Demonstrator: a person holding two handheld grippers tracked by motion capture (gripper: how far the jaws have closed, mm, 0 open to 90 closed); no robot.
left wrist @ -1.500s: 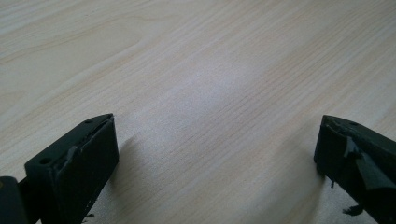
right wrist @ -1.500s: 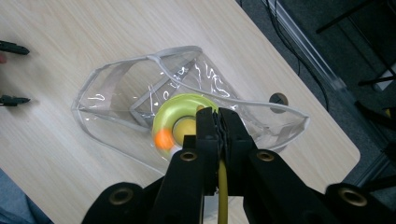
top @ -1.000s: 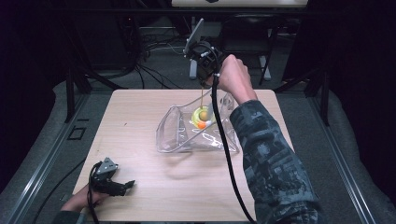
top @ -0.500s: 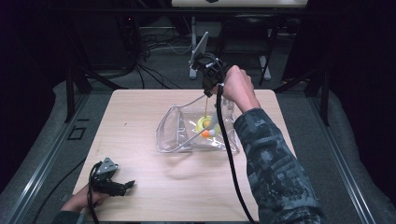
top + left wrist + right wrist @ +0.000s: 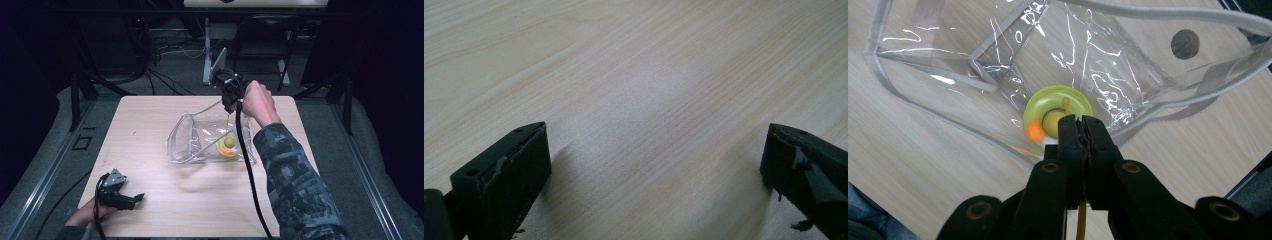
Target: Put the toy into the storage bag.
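The room was dark, cables trailing behind a pale wooden surface (image 5: 150, 125). On it lay a clear plastic bag (image 5: 200, 135) with grey trim, its mouth open. Above it the right gripper (image 5: 1080, 120) pointed down, fingers pressed together on a thin yellow string, from which a yellow-green ring toy (image 5: 1058, 107) with an orange bead hung inside the bag. Near the front corner the left gripper (image 5: 137, 197) rested, fingers wide apart over bare wood.
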